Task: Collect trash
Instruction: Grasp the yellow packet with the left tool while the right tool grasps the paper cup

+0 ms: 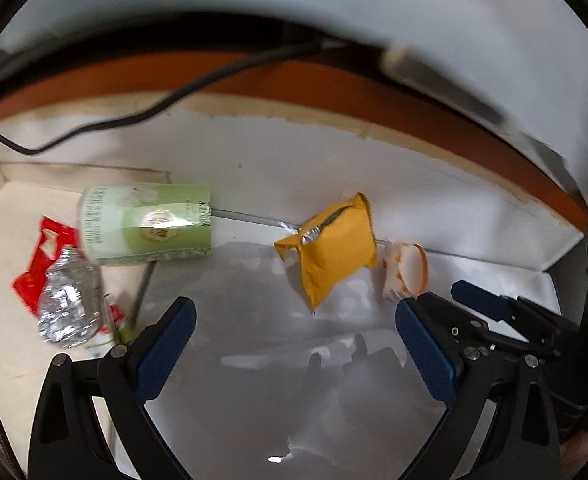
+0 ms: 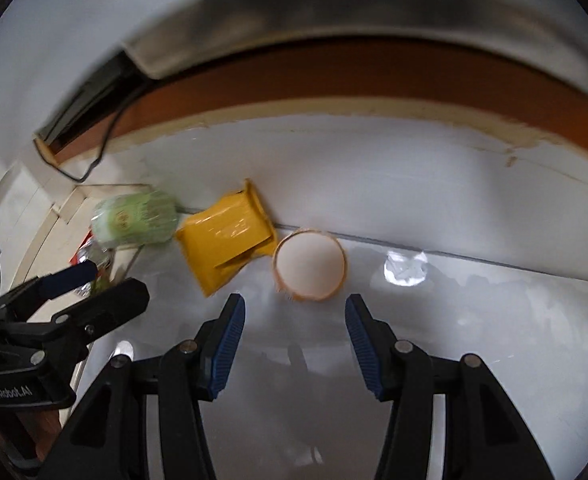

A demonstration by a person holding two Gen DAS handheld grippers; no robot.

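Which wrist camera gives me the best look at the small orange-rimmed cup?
The right wrist view: the small cup lies just ahead of the open right gripper, its round white opening facing the camera. The left wrist view shows it only side-on, off right.

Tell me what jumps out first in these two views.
The bright yellow pouch lies mid-surface, straight ahead of the open left gripper. Left of it a green-labelled cup lies on its side beside crumpled foil and red wrappers. The small orange-rimmed white cup sits just ahead of the open right gripper.
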